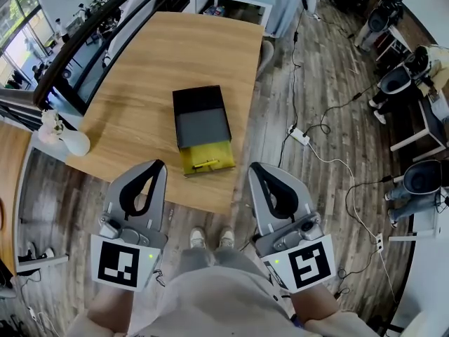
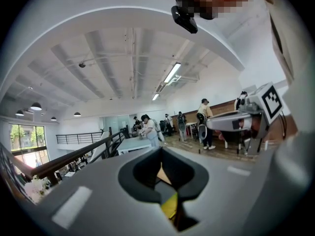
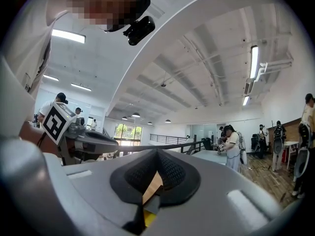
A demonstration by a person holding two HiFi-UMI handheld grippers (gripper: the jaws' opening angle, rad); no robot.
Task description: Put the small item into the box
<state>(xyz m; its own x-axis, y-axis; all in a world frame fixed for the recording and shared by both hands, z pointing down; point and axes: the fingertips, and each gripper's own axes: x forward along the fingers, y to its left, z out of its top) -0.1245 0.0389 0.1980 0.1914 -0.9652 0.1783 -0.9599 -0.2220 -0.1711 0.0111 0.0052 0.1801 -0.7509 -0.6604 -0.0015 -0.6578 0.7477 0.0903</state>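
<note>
A black box (image 1: pixel 201 114) lies on the wooden table (image 1: pixel 140 83), with its yellow inner tray (image 1: pixel 207 157) slid out toward me. A small thin item (image 1: pixel 205 164) rests inside that tray. My left gripper (image 1: pixel 156 167) hovers at the table's near edge, left of the tray, shut with nothing in it. My right gripper (image 1: pixel 257 169) hangs just off the table's near right corner, also shut and empty. In the left gripper view the closed jaws (image 2: pixel 161 152) leave a slit showing yellow tray and table. The right gripper view shows its jaws (image 3: pixel 157 152) closed the same way.
A white vase with flowers (image 1: pixel 66 141) stands at the table's left edge. A dark railing (image 1: pixel 91 34) runs along the far left. Cables and a power strip (image 1: pixel 299 135) lie on the floor to the right. Seated people (image 1: pixel 400 76) are at far right.
</note>
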